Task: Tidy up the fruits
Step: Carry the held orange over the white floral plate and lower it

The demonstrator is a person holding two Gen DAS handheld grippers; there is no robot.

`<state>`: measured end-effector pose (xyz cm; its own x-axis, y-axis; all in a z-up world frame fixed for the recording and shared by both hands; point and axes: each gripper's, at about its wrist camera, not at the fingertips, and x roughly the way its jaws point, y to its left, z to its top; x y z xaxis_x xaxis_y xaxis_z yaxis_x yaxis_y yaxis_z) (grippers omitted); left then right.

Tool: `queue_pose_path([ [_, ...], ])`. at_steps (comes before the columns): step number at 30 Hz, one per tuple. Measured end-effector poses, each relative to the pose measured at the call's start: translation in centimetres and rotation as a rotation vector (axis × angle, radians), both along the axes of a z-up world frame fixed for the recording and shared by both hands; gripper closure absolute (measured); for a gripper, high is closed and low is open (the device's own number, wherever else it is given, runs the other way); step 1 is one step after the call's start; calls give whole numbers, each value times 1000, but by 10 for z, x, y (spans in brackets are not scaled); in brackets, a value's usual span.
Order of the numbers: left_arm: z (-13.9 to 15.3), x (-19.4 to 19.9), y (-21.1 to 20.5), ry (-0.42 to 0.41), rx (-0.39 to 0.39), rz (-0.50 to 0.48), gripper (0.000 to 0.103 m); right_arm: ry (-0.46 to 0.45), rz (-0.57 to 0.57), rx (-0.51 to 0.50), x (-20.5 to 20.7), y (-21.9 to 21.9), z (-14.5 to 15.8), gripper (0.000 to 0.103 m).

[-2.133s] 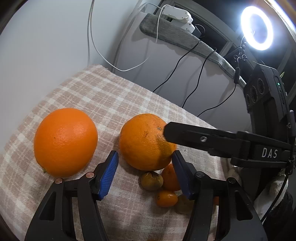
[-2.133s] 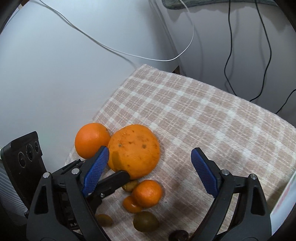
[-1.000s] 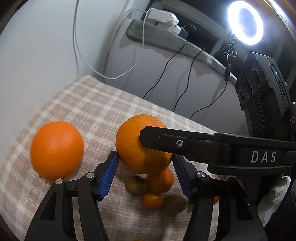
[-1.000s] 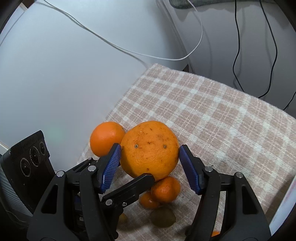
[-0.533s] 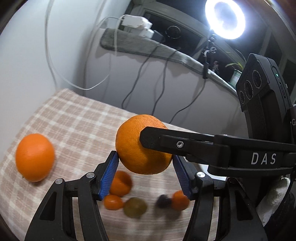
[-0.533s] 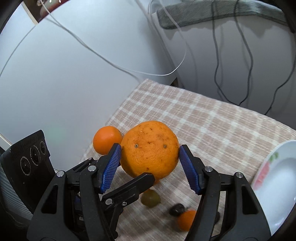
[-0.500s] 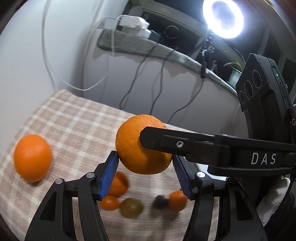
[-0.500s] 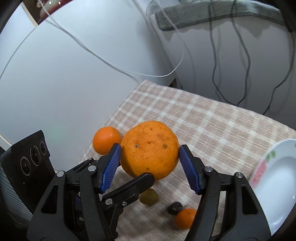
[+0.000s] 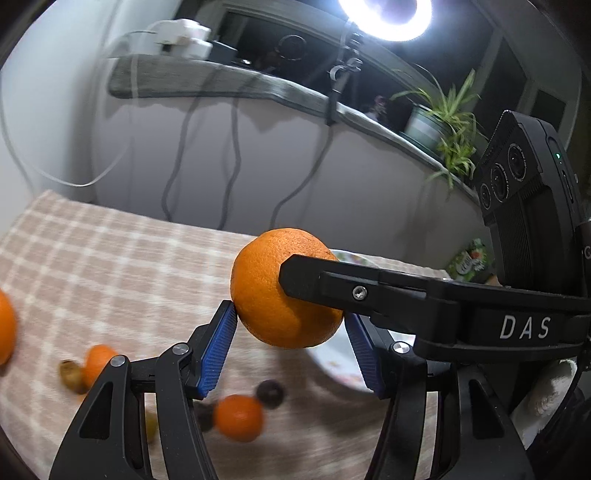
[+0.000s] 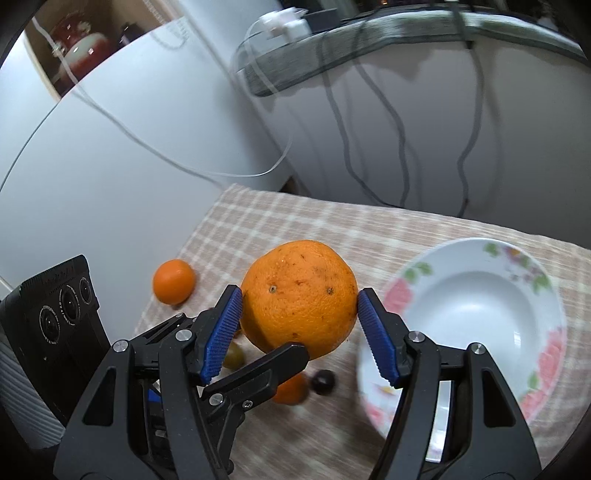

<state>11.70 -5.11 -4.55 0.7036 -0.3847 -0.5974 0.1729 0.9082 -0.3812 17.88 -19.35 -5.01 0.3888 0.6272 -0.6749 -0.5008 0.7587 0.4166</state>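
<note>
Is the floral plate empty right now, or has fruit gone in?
Empty: the floral plate shows a bare white bowl; the big orange is off the cloth, clamped by both grippers.

Pale grey wall (image 9: 258,155) behind. Long grey stone ledge (image 9: 207,83) across it, dark cables (image 9: 229,166) hanging down. Bright ring lamp (image 9: 386,18) upper right; green potted plant (image 9: 443,118) far right.

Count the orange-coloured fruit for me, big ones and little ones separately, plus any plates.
Big oranges: 2, the lifted orange and the resting orange
Small orange fruits: 2, the left one and the near one
Plate: 1
Total: 5
</note>
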Motion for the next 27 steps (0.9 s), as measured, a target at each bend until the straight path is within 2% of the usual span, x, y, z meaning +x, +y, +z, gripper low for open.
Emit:
queue_pose_path([
  [10,-6,26,-51,37,-2,-97,43,26,-108,3,17,-64,-11,35],
  [27,-28,59,-83,115,15,-146,43,93,-187,10,45,-93,-38,35],
])
